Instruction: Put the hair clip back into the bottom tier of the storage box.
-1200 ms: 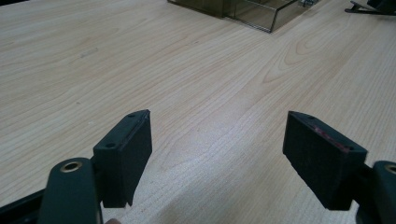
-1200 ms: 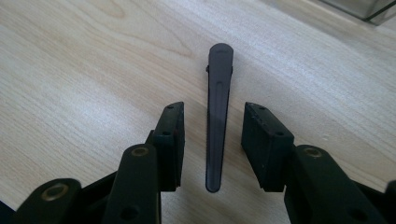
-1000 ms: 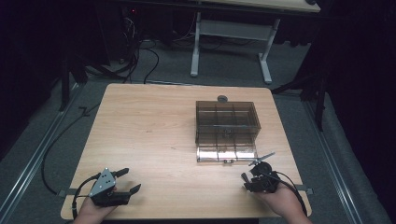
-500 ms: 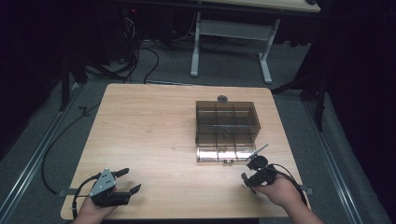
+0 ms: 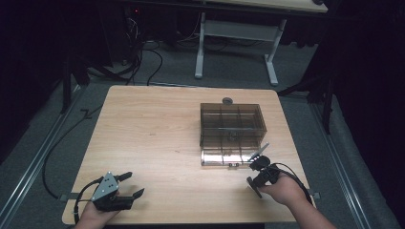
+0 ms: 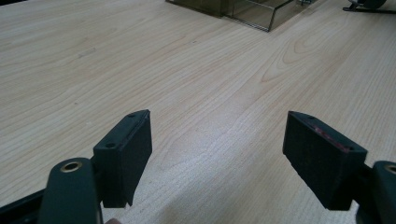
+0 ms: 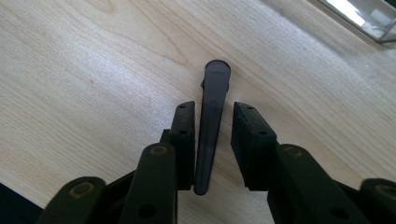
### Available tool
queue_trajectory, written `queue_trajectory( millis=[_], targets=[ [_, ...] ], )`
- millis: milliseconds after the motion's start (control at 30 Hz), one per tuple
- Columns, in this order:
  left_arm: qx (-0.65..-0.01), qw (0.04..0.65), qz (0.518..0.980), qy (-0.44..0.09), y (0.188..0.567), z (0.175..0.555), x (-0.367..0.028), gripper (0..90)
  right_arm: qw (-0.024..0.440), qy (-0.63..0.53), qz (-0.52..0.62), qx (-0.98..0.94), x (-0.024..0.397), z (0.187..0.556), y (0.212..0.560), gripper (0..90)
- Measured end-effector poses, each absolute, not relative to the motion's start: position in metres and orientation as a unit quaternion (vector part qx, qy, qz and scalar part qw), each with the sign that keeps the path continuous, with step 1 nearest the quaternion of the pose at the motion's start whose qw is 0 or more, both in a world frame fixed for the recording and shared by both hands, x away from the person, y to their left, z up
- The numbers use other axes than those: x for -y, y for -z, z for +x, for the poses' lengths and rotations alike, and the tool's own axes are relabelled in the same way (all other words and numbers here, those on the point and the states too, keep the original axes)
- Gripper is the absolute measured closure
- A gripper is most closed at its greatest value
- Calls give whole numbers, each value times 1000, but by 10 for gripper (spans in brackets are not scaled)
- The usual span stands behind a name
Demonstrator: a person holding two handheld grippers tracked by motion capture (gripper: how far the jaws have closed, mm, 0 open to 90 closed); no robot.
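Observation:
My right gripper (image 5: pixel 256 173) is held near the table's front right, just in front of the box's lid, pointing down at the wood. In the right gripper view a dark, narrow tapered piece (image 7: pixel 215 79) lies on the table between the jaws of the right gripper (image 7: pixel 212 109). The jaws have just been closing on it. The left pad (image 7: pixel 184 135) is at its side, and a gap still shows before the right pad (image 7: pixel 250 135). My left gripper (image 5: pixel 134 184) rests at the front left, wide open and empty, as the left gripper view (image 6: pixel 219 123) shows.
A brown see-through compartment box (image 5: pixel 231 123) stands right of centre, its clear lid (image 5: pixel 224 157) lying flat in front of it. A small dark round thing (image 5: pixel 227 100) sits behind the box. In the left gripper view the box (image 6: pixel 247 9) is at the top.
The right hand has crept a little away from the table's front edge toward the box's lid, and its jaws have narrowed. The left gripper has stayed put.

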State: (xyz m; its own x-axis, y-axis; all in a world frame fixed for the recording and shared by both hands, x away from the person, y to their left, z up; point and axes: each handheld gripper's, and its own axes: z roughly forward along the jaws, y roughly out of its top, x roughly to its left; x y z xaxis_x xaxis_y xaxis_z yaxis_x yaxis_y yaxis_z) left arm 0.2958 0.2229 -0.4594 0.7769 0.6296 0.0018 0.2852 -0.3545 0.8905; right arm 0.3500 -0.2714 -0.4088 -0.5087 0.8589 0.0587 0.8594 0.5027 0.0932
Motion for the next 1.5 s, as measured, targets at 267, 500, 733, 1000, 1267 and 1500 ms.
queue_trajectory(
  millis=[267,500,733,1000,1267,1500],
  targets=[
    [-285,492,804,-174,459,296,-223,244,4,44,-492,870,268,355,412,782],
    [-284,492,804,-174,459,296,-223,244,3,37,-483,875,264,356,412,807],
    [-284,492,804,-174,459,296,-223,245,-3,43,-480,876,263,361,399,810],
    [-284,492,804,-174,459,296,-223,244,-12,48,-477,878,261,371,383,810],
    [-283,493,804,-173,459,296,-223,244,-18,50,-467,883,253,385,373,810],
    [-284,493,804,-172,459,296,-223,244,-21,55,-456,888,245,401,368,810]
  ],
)
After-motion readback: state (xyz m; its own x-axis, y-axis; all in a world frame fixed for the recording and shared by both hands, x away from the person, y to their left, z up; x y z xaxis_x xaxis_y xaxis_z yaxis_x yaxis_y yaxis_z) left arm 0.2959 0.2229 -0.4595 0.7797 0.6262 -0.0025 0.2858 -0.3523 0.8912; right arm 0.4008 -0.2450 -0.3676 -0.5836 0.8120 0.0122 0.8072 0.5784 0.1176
